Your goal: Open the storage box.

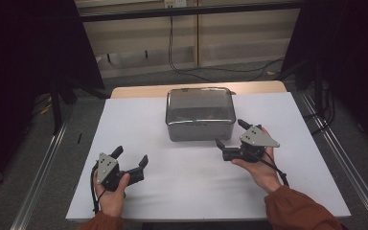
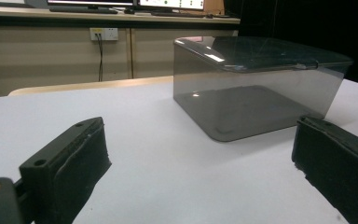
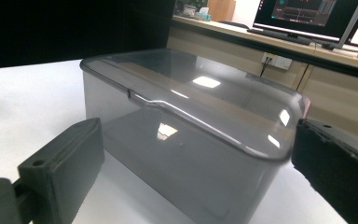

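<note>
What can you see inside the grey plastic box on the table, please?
The grey box has its lid shut. Through the tinted walls in both gripper views it looks empty, with nothing resting on its floor. Reflections on the lid hide part of the inside.

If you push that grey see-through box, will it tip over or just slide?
The box is wide and low with a flat base, so it would probably slide, not tip. Its glossy walls may feel slippery. It looks like stiff plastic, likely light.

The table (image 1: 124, 91) carries a white sheet (image 1: 191, 187), and on the sheet stands a grey closed plastic box (image 1: 200, 114).
</note>
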Demonstrator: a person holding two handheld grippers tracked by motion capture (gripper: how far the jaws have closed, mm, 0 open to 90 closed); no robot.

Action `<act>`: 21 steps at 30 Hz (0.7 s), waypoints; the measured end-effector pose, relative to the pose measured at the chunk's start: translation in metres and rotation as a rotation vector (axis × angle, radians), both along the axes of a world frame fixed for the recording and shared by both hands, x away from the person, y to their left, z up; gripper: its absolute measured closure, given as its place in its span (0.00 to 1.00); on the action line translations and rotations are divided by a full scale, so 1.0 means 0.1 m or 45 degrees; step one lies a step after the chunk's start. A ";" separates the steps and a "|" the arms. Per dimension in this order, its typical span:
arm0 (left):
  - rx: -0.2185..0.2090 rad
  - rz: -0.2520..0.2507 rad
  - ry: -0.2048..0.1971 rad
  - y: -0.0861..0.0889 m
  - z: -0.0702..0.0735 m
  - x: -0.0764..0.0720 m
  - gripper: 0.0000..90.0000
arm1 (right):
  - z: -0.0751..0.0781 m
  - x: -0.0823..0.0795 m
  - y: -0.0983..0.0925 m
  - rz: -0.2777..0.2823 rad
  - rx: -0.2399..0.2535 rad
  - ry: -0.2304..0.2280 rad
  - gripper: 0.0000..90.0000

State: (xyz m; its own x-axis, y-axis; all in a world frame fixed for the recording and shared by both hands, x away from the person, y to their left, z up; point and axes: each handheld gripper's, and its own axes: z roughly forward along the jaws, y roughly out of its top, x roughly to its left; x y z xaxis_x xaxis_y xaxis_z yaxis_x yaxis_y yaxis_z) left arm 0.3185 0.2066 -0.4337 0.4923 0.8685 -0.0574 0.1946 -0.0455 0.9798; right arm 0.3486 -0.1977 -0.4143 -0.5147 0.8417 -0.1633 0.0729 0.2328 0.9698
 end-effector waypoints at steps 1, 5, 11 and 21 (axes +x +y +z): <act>0.000 0.000 0.000 0.00 0.00 0.00 0.04 | 0.01 0.01 0.02 0.007 -0.020 -0.019 0.03; -0.008 0.004 0.000 0.01 0.00 -0.01 0.04 | 0.03 0.03 0.13 0.031 -0.091 -0.061 0.03; 0.001 0.004 -0.003 0.00 0.01 -0.01 0.04 | 0.05 0.11 0.25 0.032 -0.243 -0.132 0.05; 0.005 0.001 0.000 0.00 0.00 -0.01 0.04 | 0.08 0.20 0.41 0.025 -0.540 -0.259 0.09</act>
